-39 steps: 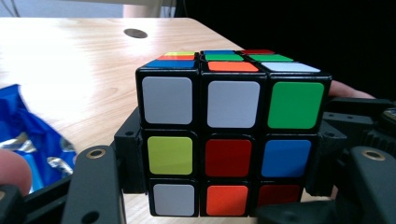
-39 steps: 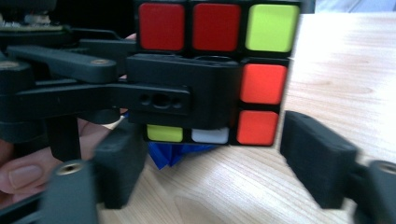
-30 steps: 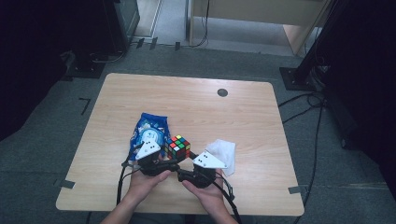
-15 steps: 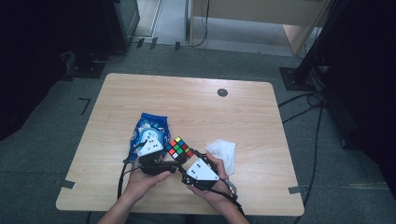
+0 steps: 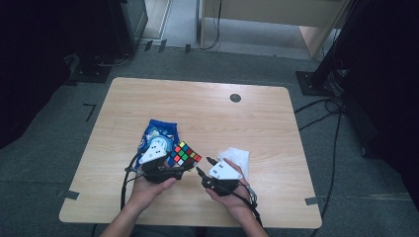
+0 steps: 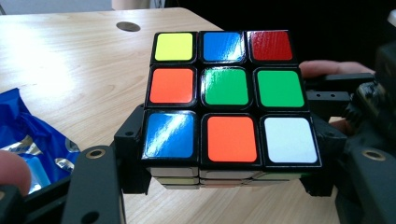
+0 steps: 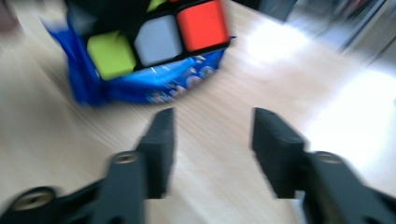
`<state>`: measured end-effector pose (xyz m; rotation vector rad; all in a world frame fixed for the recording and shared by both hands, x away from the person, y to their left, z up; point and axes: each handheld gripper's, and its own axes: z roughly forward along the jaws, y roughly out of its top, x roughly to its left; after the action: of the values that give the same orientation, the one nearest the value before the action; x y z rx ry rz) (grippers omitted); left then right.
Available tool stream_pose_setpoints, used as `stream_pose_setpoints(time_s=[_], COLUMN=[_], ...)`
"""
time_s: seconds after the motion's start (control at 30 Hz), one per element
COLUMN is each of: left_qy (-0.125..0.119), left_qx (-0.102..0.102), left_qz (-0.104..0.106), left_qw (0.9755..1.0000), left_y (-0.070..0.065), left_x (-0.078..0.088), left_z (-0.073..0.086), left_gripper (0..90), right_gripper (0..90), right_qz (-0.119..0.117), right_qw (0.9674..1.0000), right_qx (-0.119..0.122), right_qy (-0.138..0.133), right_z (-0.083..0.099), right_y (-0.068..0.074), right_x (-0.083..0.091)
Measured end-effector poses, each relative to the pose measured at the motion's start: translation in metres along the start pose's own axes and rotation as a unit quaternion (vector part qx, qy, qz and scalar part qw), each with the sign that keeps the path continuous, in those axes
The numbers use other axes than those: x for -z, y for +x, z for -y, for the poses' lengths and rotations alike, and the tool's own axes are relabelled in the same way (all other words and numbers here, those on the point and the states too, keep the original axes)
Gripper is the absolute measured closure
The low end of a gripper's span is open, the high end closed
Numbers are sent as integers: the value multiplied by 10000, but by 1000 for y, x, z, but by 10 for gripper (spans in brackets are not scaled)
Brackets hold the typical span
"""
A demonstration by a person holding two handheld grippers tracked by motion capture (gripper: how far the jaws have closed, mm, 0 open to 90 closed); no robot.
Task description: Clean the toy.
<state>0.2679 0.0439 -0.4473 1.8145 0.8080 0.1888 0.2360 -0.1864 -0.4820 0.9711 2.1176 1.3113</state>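
1. high view: the left gripper [image 5: 184, 167], in the lower middle of the frame, clamps a puzzle cube [image 5: 185, 154] and holds it above the wooden table [image 5: 207, 118]; a blue snack bag [image 5: 159, 132] lies just behind and to the left of the cube, its contents not visible; the right gripper [image 5: 203, 168] sits to the cube's right, apart from it, with a white crumpled cloth [image 5: 237, 157] behind it
2. left gripper view: the cube [image 6: 226, 100] fills the centre, pressed between the two black jaws at its lower corners; a corner of the blue bag [image 6: 28, 135] shows at lower left, foil visible inside its torn edge
3. right gripper view, blurred: the right gripper [image 7: 212, 140] has its jaws part-way apart with bare table between them; they have just been closing; the cube [image 7: 154, 37] and bag [image 7: 140, 84] sit at upper left
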Motion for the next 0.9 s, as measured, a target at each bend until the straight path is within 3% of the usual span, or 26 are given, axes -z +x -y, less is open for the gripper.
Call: stream_pose_setpoints(time_s=[0.07, 0.13, 0.2, 0.3, 0.37, 0.4, 0.43, 0.57, 0.6, 0.63, 0.67, 0.7, 0.73, 0.83, 0.87, 0.9], left_qy=[-25, -21, -23, -45, -32, -25, -9, -106, -128, -159, -189, -193, -222, -225, -230, -231], left_qx=[-23, -134, -221, -291, -372, -412, -497, -736, -815, -883, -909, -988, -1050, -1165, -1179, -1179], left_qz=[6, -93, -173, -236, -318, -352, -410, -496, -508, -513, -500, -484, -461, -496, -504, -494], left_qw=[10000, 9999, 9996, 9993, 9988, 9985, 9979, 9960, 9953, 9946, 9944, 9937, 9932, 9917, 9915, 9915], left_y=[-2, -4, -5, -6, -7, -9, -11, -20, -23, -25, -27, -30, -31, -35, -35, -35], left_x=[-2, -3, -3, -5, -8, -9, -11, -14, -14, -15, -15, -16, -16, -17, -18, -18], left_z=[1, 2, 3, 6, 9, 10, 12, 14, 15, 16, 16, 17, 18, 19, 20, 20], left_gripper=[340, 340, 340, 340, 340, 340, 340, 340, 340, 340, 340, 340, 340, 340, 340, 340], right_gripper=[668, 692, 658, 563, 486, 424, 379, 246, 230, 221, 211, 197, 198, 285, 292, 295], right_qz=[-222, -195, -104, -246, -402, -529, -591, -1016, -1119, -1172, -1138, -1140, -1199, -1470, -1515, -1519], right_qw=[9983, 9954, 9885, 9709, 9616, 9550, 9512, 9207, 9138, 9114, 9137, 9134, 9099, 8934, 8906, 8900], right_qx=[-547, -933, -1508, -2349, -2651, -2834, -2940, -3699, -3845, -3899, -3867, -3883, -3953, -4231, -4273, -4284], right_qy=[15, 1, -101, -408, -588, -704, -729, -712, -676, -594, -519, -435, -385, -353, -362, -358], right_z=[-2, -4, -6, -9, -13, -16, -18, -24, -23, -23, -22, -21, -19, -16, -15, -15], right_y=[-5, -9, -16, -28, -30, -29, -29, -26, -26, -25, -23, -21, -20, -20, -19, -19], right_x=[2, 5, 10, 20, 24, 26, 27, 24, 22, 19, 16, 14, 11, 7, 6, 6])
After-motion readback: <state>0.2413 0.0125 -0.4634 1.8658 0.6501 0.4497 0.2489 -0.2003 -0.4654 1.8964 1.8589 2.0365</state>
